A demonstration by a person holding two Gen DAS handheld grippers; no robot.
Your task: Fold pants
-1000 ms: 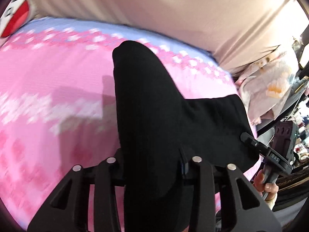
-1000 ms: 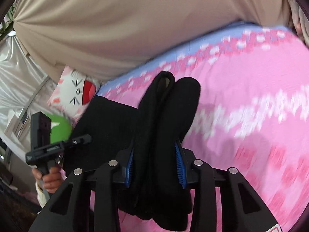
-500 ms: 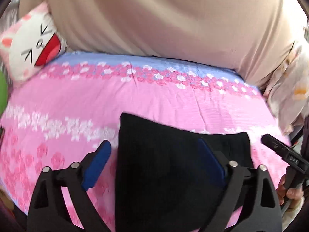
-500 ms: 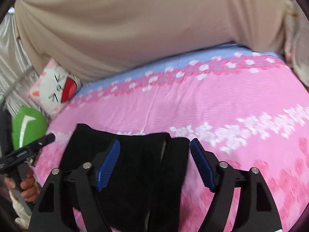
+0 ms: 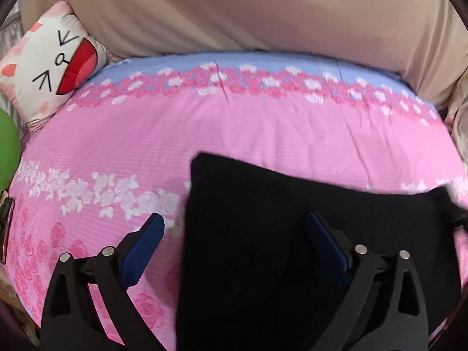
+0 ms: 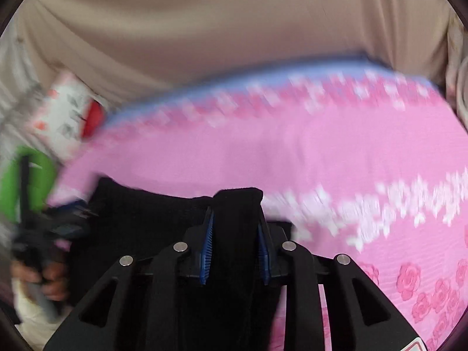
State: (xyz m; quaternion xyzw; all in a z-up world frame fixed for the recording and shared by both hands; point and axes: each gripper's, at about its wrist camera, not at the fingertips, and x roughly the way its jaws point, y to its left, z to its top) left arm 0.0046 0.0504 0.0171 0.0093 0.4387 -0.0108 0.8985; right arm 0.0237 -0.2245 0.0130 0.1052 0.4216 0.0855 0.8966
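Note:
The black pants [image 5: 292, 234] lie folded on the pink flowered bedspread [image 5: 234, 134] at the near edge. My left gripper [image 5: 234, 231] is open, its blue pads spread wide over the pants' left edge, holding nothing. In the right wrist view my right gripper [image 6: 235, 234] is shut on a raised fold of the black pants [image 6: 237, 219]; the rest of the pants [image 6: 140, 222] lies flat to its left. The left gripper [image 6: 58, 228] shows blurred at the far left there.
A white cat-face cushion [image 5: 52, 67] and a green object [image 5: 8, 146] sit at the bed's back left. A beige curtain [image 5: 248, 11] hangs behind the bed. The bedspread [image 6: 351, 158] stretches to the right of the pants.
Both grippers let go of the pants and laid them flat half a second ago. My right gripper has since shut again on a fold of the pants. My left gripper stays open.

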